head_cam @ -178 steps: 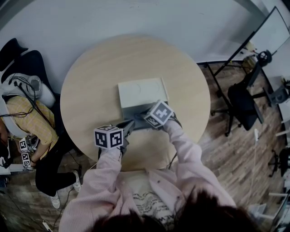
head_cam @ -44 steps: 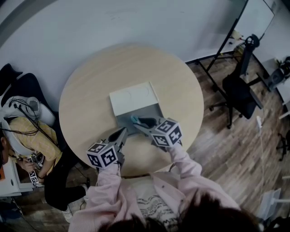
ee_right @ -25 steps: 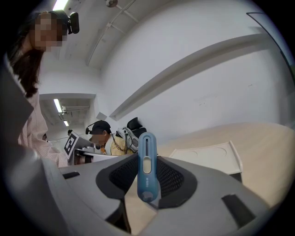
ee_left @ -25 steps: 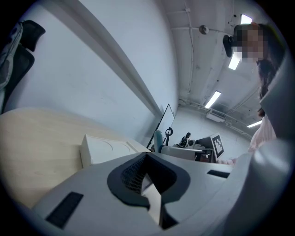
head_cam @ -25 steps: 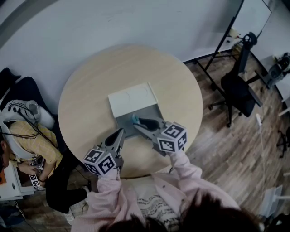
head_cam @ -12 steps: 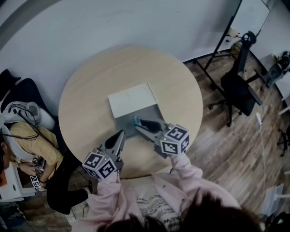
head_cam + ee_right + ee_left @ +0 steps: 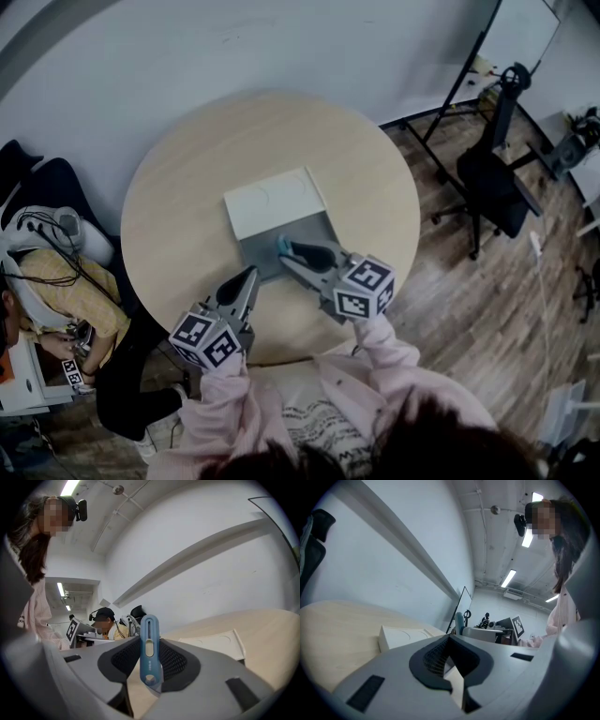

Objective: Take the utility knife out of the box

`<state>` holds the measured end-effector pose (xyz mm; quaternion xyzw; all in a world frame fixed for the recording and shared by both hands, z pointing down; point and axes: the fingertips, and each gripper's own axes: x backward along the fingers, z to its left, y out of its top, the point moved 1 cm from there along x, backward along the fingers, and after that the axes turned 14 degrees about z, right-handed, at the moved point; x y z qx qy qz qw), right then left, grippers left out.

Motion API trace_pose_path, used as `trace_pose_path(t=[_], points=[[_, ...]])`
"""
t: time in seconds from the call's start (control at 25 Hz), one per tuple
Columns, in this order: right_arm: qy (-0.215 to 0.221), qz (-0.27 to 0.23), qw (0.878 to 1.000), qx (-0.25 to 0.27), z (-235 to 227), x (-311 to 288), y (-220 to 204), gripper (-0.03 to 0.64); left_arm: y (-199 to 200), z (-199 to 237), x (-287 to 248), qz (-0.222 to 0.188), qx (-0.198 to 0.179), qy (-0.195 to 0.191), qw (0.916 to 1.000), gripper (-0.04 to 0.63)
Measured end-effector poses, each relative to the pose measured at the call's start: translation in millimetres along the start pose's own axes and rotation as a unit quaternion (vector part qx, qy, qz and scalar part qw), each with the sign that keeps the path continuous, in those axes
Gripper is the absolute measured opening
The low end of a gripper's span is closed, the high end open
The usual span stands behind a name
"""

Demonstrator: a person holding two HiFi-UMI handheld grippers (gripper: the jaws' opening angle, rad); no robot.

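Withdrawn from the box since earlier, my right gripper clamps the knife between its pads, tip over the box's near end. Risk: the thin handle pivots and drops. Left gripper sits closed, empty.

Box on table; chair at right
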<state>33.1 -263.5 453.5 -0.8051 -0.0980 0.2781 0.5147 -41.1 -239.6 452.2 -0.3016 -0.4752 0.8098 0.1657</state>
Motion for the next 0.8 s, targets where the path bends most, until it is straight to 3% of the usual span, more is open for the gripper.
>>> trace_pose_path(t=[0.8], points=[[0.0,-0.003,1.0,0.011,6.7,1.0,3.0,0.14,2.3,-3.2,3.6,-0.005,-0.006,-0.005,1.0,0.009]])
